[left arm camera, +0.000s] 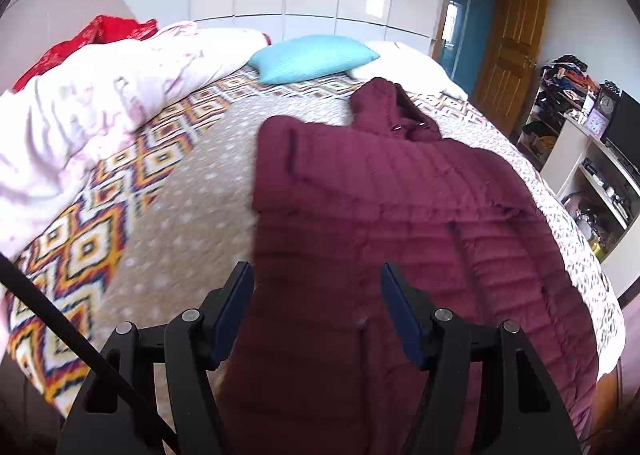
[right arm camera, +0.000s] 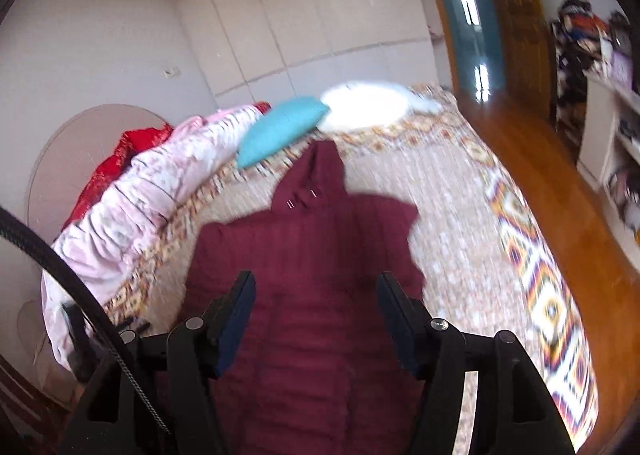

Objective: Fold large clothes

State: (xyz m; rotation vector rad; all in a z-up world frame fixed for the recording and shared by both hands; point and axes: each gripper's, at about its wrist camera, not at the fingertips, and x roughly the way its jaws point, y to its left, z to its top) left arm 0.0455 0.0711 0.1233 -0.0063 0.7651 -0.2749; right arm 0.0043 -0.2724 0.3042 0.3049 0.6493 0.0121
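A maroon quilted hooded jacket (left arm camera: 384, 223) lies spread on the patterned bed cover (left arm camera: 168, 215), hood pointing toward the far pillows. My left gripper (left arm camera: 316, 295) is open above the jacket's near hem, holding nothing. In the right wrist view the same jacket (right arm camera: 316, 255) lies below my right gripper (right arm camera: 316, 299), which is open and empty above its lower half. The jacket's right sleeve (right arm camera: 396, 223) is spread out to the side. The near hem is hidden behind both grippers.
A rolled pink duvet (left arm camera: 80, 127) and red cloth (left arm camera: 100, 35) lie along the bed's left side. A teal pillow (left arm camera: 312, 57) and a white pillow (left arm camera: 404, 67) sit at the far end. White shelves (left arm camera: 592, 175) with clutter stand right, beyond wood floor (right arm camera: 540, 183).
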